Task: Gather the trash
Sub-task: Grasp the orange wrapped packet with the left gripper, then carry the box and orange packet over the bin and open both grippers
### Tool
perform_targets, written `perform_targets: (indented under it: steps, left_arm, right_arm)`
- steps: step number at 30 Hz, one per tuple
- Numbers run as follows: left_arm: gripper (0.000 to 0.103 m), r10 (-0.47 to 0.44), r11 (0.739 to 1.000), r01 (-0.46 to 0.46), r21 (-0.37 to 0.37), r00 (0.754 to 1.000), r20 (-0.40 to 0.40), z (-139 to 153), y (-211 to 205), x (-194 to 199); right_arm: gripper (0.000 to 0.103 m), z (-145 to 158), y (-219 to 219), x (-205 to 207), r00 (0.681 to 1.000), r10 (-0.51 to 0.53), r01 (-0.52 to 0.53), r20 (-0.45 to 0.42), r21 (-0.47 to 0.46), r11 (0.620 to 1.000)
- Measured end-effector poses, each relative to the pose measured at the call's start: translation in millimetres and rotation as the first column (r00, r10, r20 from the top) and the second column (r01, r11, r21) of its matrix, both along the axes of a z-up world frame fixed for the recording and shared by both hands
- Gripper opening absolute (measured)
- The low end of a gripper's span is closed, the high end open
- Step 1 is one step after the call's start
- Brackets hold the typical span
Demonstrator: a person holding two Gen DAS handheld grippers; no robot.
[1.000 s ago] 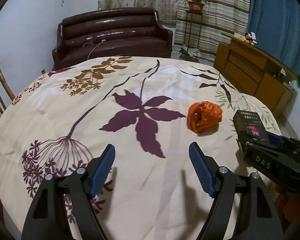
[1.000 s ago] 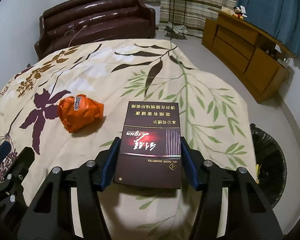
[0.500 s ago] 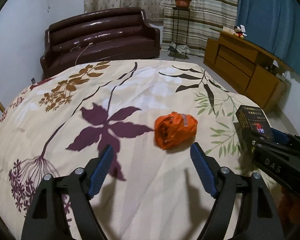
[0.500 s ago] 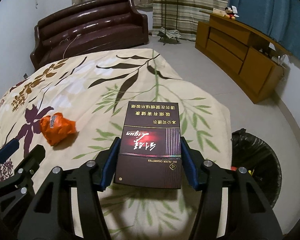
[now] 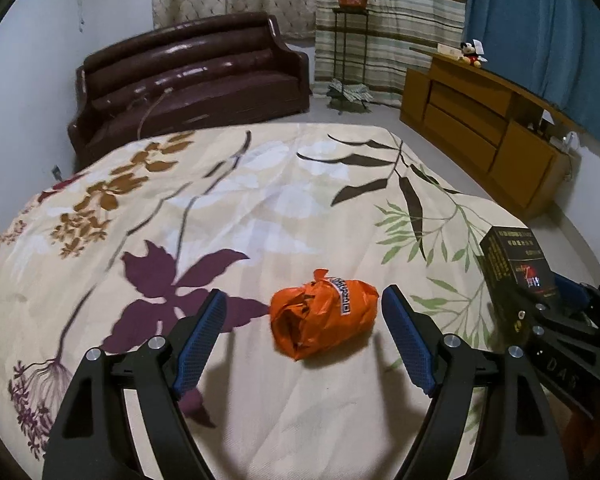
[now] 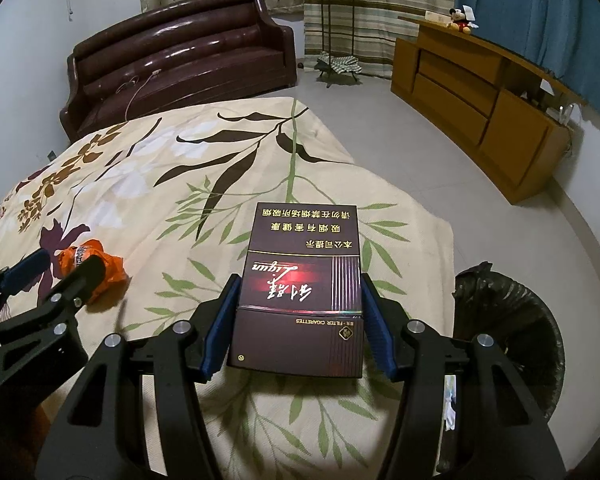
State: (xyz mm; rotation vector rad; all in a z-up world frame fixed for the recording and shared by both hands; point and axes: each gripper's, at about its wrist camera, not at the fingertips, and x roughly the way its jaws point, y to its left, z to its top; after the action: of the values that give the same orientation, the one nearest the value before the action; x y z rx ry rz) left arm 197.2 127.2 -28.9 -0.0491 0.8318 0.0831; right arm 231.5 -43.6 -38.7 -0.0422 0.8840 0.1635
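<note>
A crumpled orange wrapper (image 5: 324, 315) lies on the flowered tablecloth (image 5: 260, 200). My left gripper (image 5: 306, 338) is open, its blue pads on either side of the wrapper, not touching it. My right gripper (image 6: 298, 326) is shut on a dark cigarette box (image 6: 300, 280) and holds it above the table's right edge. The box also shows at the right of the left wrist view (image 5: 516, 268). The wrapper (image 6: 96, 272) shows at the left of the right wrist view, partly behind the left gripper (image 6: 56, 270).
A bin lined with a black bag (image 6: 512, 320) stands on the floor right of the table. A brown sofa (image 5: 188, 88), a plant stand (image 5: 350, 40) and a wooden sideboard (image 5: 488, 128) are beyond the table.
My left gripper moved right and forward until the orange wrapper sits between its open fingers. My right gripper carried the cigarette box rightward, and the bin came further into view.
</note>
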Motion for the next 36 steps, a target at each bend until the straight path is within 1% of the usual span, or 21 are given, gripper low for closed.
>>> perform_targets:
  steps: [2,6,8,10,12,16,23,36]
  left_arm:
    - [0.077,-0.009,1.0,0.008,-0.019,1.0,-0.018,-3,0,2]
    - [0.077,-0.023,0.999,0.022,-0.025,0.999,-0.029,-6,-2,3]
    - [0.071,-0.032,0.999,0.031,-0.024,0.999,-0.028,-7,-3,2]
    - [0.061,-0.04,0.999,0.04,-0.025,0.999,-0.029,-8,-5,2]
    - [0.056,-0.046,0.999,0.045,-0.025,0.998,-0.03,-9,-5,2]
    - [0.054,-0.052,0.998,0.051,-0.024,0.998,-0.023,-8,-6,0]
    - [0.054,-0.049,0.999,0.049,-0.01,0.999,-0.006,-4,-8,-9]
    - [0.054,-0.033,0.999,0.033,-0.023,0.999,0.021,9,-14,-43]
  right_arm:
    - [0.056,-1,1,1,1.0,0.002,-0.002,-0.004,0.001,1.0]
    - [0.056,-3,2,2,1.0,0.004,-0.004,-0.005,0.002,1.0]
    - [0.056,-3,3,2,1.0,0.005,-0.005,-0.005,0.0,1.0]
    - [0.056,-4,4,2,1.0,0.007,-0.007,-0.006,-0.001,1.0]
    - [0.056,-5,5,2,1.0,0.009,-0.009,-0.007,-0.002,1.0]
    - [0.056,-5,8,0,1.0,0.011,-0.011,-0.004,-0.005,1.0]
    - [0.056,-4,8,-4,1.0,0.011,-0.011,-0.002,-0.003,1.0]
    - [0.056,8,4,-41,0.999,0.016,-0.016,0.028,0.0,1.0]
